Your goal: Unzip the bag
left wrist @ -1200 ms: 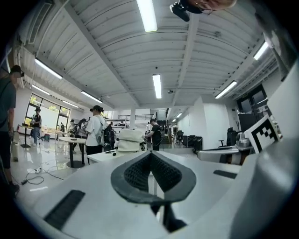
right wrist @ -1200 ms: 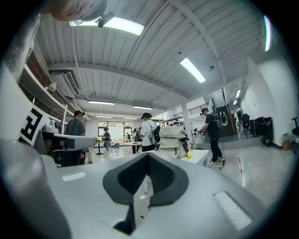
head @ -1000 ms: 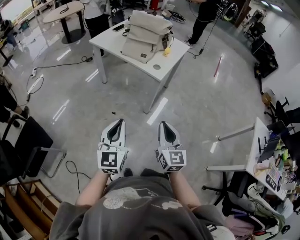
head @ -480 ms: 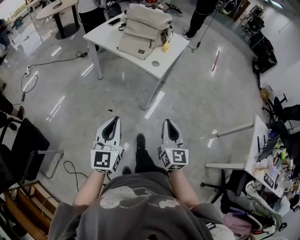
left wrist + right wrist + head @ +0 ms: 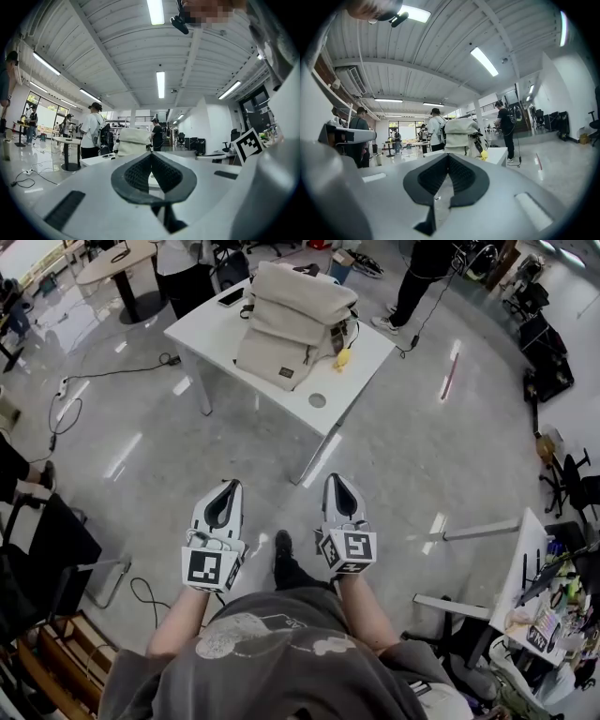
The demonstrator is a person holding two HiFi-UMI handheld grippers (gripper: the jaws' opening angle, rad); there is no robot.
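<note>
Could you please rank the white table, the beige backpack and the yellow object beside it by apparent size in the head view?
Largest: white table.
Then: beige backpack.
Smallest: yellow object.
All three sit together, so nearness doesn't skew this.

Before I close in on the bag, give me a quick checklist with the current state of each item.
1. Bag in place: ok. The beige bag sits on the white table.
2. Left gripper free: ok. Jaws together, nothing between them.
3. Right gripper free: ok. Jaws together, nothing between them.
4. Bag within reach: not ok. Open floor separates both grippers from the table.
5. Zip pull located: cannot tell. Too small to make out from here.
6. Grippers aimed at the bag: ok. It shows ahead in both gripper views.
</note>
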